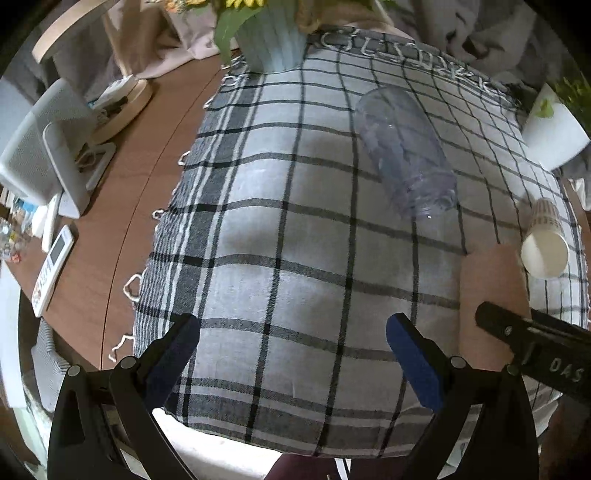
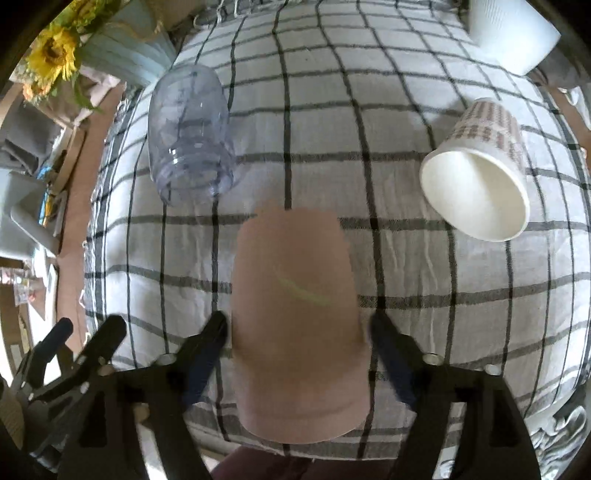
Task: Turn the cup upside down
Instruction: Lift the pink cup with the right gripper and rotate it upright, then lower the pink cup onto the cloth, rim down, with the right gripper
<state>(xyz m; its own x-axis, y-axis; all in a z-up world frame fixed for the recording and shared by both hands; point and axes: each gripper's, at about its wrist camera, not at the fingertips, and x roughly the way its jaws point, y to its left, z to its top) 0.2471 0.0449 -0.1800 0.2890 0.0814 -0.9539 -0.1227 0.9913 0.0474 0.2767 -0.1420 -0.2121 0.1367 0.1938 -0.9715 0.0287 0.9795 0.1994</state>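
A pink cup stands bottom-up on the checked cloth, between the fingers of my right gripper, which is shut on its sides. In the left wrist view the same cup shows at the right with the right gripper's finger in front of it. My left gripper is open and empty above the cloth, left of the pink cup.
A clear plastic jar lies on its side on the cloth. A white paper cup lies on its side at the right. A vase of sunflowers, a white pot, a remote and a fan stand around.
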